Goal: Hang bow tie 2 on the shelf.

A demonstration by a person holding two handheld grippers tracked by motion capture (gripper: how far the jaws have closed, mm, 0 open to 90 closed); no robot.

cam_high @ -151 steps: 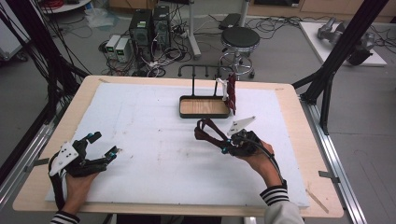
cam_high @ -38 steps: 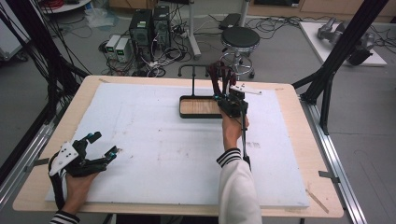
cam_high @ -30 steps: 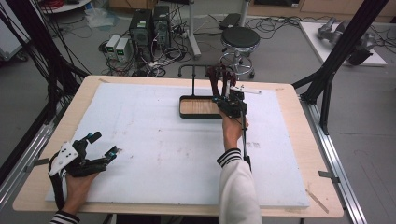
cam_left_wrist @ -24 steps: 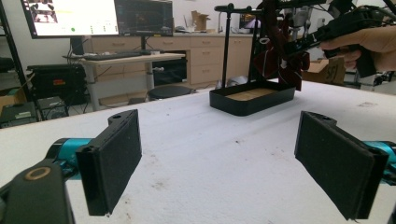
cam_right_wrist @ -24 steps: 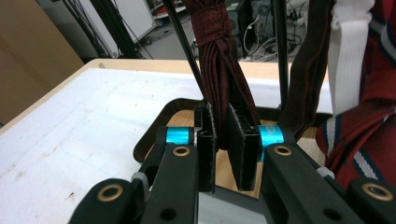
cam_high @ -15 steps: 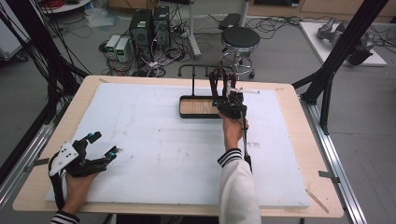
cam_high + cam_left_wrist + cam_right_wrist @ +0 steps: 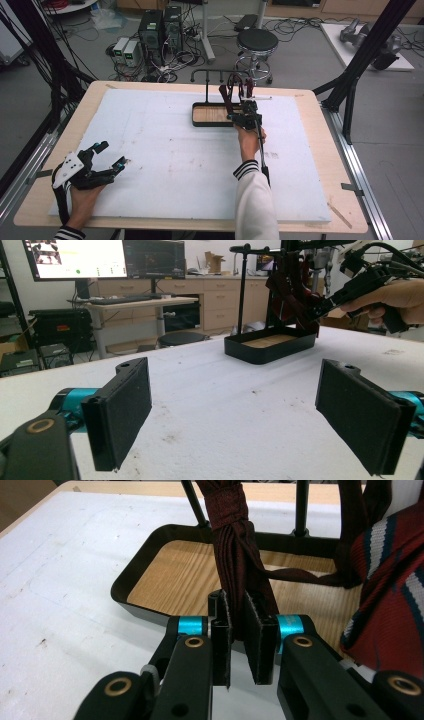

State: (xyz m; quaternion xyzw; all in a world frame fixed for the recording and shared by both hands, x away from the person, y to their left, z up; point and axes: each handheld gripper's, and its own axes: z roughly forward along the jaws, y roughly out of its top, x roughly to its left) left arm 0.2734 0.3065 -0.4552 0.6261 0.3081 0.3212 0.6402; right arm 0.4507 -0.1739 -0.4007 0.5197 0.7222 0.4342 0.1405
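Maroon ties [image 7: 240, 565], two (one in jaws).

The person's right gripper [image 7: 235, 95] reaches toward the table's far edge, its black jaws clamped together. The left gripper [image 7: 107, 155] rests near the front-left corner, jaws spread wide.

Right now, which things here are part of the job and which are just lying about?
In the job: right gripper, shut on the dark red tie; black rack it hangs on; striped tie.
Lying about: stool, computers, idle left gripper.
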